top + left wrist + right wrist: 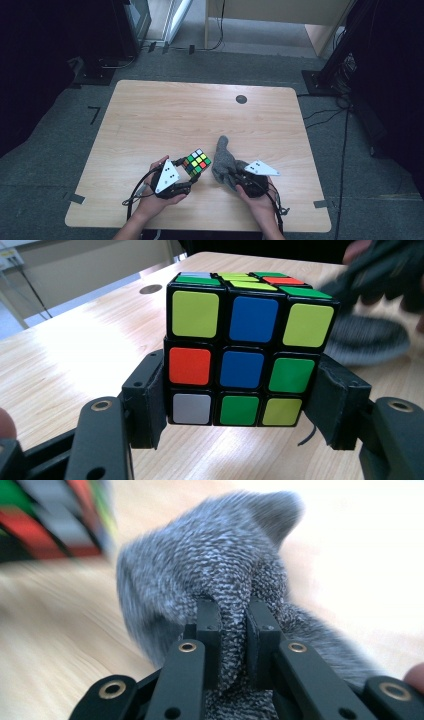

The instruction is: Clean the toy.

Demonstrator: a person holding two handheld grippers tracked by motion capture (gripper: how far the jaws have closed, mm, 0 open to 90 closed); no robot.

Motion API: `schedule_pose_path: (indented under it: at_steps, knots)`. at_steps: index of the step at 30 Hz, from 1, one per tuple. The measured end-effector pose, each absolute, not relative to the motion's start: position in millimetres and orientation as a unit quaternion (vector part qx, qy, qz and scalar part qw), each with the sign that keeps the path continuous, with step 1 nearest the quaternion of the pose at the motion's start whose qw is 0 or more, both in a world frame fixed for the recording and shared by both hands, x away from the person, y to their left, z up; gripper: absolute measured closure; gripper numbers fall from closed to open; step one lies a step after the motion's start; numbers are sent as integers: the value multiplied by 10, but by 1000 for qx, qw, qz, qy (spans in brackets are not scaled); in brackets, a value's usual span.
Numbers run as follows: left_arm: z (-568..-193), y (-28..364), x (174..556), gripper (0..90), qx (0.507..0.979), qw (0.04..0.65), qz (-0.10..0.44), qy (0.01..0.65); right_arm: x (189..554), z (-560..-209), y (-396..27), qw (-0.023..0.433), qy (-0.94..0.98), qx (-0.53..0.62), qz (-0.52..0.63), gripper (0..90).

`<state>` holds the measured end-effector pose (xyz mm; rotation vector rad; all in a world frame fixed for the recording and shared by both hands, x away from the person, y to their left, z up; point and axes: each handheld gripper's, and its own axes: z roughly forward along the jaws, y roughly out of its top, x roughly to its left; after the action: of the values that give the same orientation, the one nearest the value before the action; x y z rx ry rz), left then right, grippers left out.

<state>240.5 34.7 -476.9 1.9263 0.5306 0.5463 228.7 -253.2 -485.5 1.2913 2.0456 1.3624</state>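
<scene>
A scrambled puzzle cube (197, 162) (247, 355) sits at the front middle of the wooden table (165, 115), clamped on its two sides by the pads of my left gripper (192, 172) (240, 405). Just right of it lies a grey knitted sock (224, 162) (220, 575), its far end pointing away from me. My right gripper (240, 179) (234, 640) is shut on a fold of the sock at its near end, the fabric pinched between the two black jaws. The right gripper view is blurred.
A small dark round disc (241, 99) sits in the table's far right area. Beyond the table are dark equipment stands (345, 55), cables on the grey floor and a light wooden cabinet (280, 12). The person's hands come in at the front edge.
</scene>
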Motion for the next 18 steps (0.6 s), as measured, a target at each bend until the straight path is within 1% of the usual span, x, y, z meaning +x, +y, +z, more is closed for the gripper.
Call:
schedule_pose_path:
  at_steps: [5,9,11,13,15,18]
  knots:
    - [-4772,265,2368,339,809,509,215,201,2103,-4438,-2514,183,698,399,566,804]
    - [-4769,189,2318,339,815,508,207,186,1978,-4243,-2364,180,709,345,588,796]
    - [-4751,142,2279,339,817,509,206,178,1960,-4245,-2281,177,722,334,579,788]
    - [-4749,97,2246,340,824,495,217,169,1963,-4306,-2211,176,729,337,569,780]
    - [-4755,86,2231,341,828,490,221,161,1985,-4341,-2216,190,730,350,555,784]
    - [-4736,101,2233,341,827,492,220,162,2049,-4389,-2314,196,723,378,544,786]
